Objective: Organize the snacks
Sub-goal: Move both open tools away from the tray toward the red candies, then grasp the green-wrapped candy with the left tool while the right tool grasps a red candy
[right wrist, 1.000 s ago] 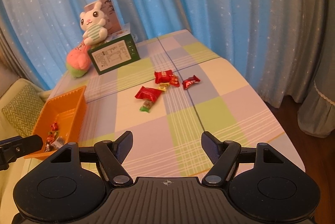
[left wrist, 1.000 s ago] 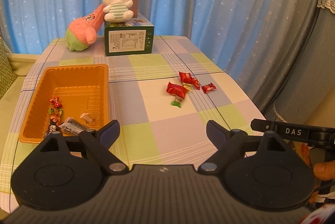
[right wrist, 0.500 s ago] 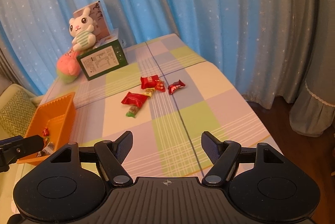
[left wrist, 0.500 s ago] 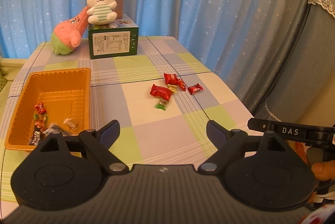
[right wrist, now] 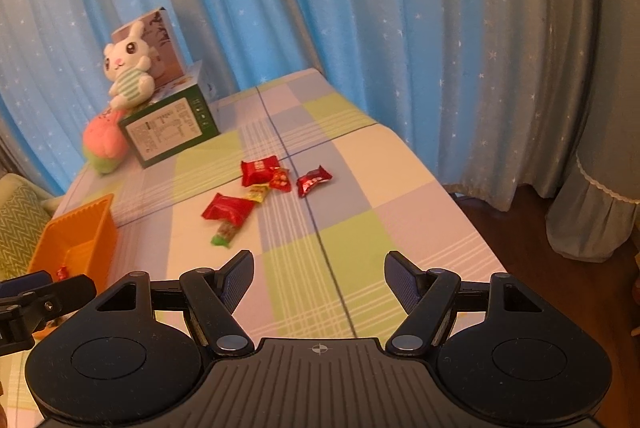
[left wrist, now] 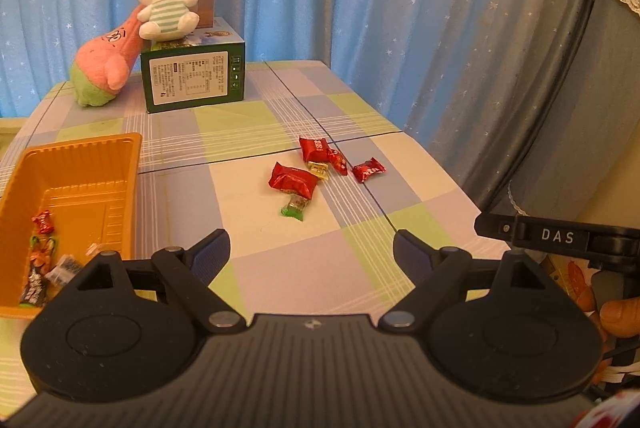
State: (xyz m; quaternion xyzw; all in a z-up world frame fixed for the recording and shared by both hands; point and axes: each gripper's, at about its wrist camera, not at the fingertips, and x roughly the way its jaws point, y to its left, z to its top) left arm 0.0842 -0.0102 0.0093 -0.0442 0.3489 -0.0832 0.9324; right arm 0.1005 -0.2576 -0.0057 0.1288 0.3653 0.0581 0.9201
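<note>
Risk of a poor pick is the main concern: the loose snacks [left wrist: 316, 167] lie bunched on the table [left wrist: 248, 224], several wrappers touching or overlapping, so a closing tool could catch two at once or push the thin packets aside. The green-ended candy [left wrist: 295, 207] lies partly tucked under the large red packet [left wrist: 293, 180]. Both tools are released and grasp nothing: the left tool [left wrist: 311, 248] and the right tool [right wrist: 319, 274] hover above the near table edge, with the cluster ahead and apart from the fingertips. The orange tray [left wrist: 82, 151], already holding a few snacks, sits to the left, well apart from the cluster.
</note>
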